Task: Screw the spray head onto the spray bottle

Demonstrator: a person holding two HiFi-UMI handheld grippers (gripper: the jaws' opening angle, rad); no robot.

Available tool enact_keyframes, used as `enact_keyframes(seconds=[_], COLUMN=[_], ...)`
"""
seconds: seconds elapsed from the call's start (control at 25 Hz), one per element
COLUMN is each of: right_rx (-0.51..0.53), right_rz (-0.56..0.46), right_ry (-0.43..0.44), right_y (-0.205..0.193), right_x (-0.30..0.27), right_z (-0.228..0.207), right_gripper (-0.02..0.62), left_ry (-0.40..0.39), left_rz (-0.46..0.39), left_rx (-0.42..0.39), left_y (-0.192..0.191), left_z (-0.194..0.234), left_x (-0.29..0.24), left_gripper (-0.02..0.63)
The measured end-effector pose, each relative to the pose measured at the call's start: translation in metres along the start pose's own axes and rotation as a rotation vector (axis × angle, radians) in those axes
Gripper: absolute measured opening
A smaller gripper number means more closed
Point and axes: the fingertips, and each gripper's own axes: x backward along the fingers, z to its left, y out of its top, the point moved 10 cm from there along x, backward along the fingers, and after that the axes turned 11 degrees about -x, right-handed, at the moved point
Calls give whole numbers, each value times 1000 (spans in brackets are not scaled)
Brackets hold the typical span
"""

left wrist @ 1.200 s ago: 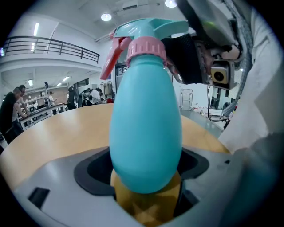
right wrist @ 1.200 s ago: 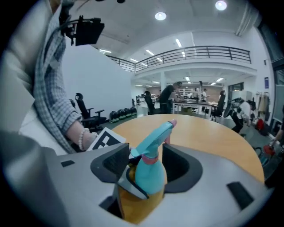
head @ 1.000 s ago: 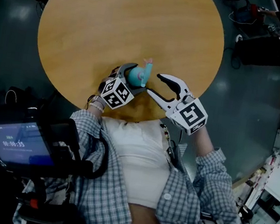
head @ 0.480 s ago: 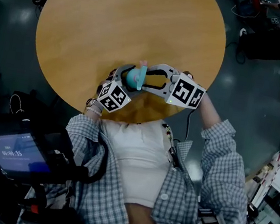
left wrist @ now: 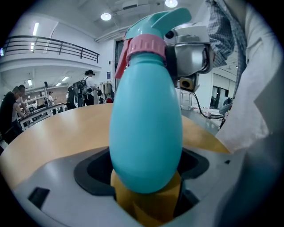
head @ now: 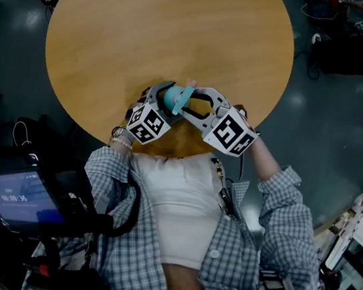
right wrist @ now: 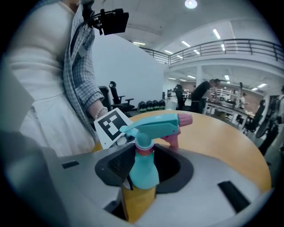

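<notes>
A teal spray bottle [left wrist: 145, 128] stands upright over the near edge of the round wooden table [head: 151, 28]. My left gripper [head: 166, 99] is shut on its body. The teal spray head [right wrist: 155, 125], with a pink trigger and a pink collar [right wrist: 144, 150], sits on the bottle's neck. My right gripper [head: 186, 105] has come in from the right. Its jaws have just been closing with the neck and collar between them, and they now press on both sides below the head. In the right gripper view the left gripper's marker cube [right wrist: 111, 125] shows behind the bottle.
The person's shirt and body lie just below the grippers. A device with a lit screen [head: 15, 194] hangs at lower left. Most of the tabletop stretches away beyond the bottle. Dark floor with chairs and cables surrounds the table; people stand at benches far off.
My right gripper swung in from the right, rolled, and closed its wide-open jaws around the spray head's base. The left gripper and the bottle stayed put.
</notes>
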Motion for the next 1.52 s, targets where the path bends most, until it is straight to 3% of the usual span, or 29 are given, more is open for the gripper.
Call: enact_keyframes(seconds=[0.08, 0.28, 0.44, 0.52, 0.68, 0.8, 0.96, 1.24, 1.44, 1.52], right_rx=[-63, -332, -420, -418, -402, -348, -235, -99, -38, -1], right_rz=[-22, -117, -156, -153, -148, -112, -63, -77, -94, -74], right_ry=[-118, -364, -535, -582, -523, -370, -200, -133, -176, -148], right_y=[-3, -8, -7, -5, -10, -13, -11, 7, 24, 28], right_x=[0, -5, -11, -13, -6, 4, 32, 82, 78, 68], right_z=[12, 32, 44, 47, 38, 34, 27, -11, -49, -58], right_gripper=[123, 124, 124, 124, 124, 126, 200, 202, 180, 153], left_ry=[3, 5, 4, 3, 3, 1, 0, 0, 1, 2], left_rz=[3, 6, 6, 5, 7, 6, 6, 7, 6, 7], left_rx=[-5, -3, -3, -2, -1, -2, -5, -4, -6, -5], left_y=[1, 0, 1, 2, 5, 5, 4, 6, 5, 5], left_z=[0, -1, -1, -1, 0, -1, -1, -3, -2, -3], left_x=[-1, -2, -4, -5, -10, -11, -10, -8, -7, -7], left_gripper=[422, 422, 422, 422, 422, 422, 422, 422, 422, 422])
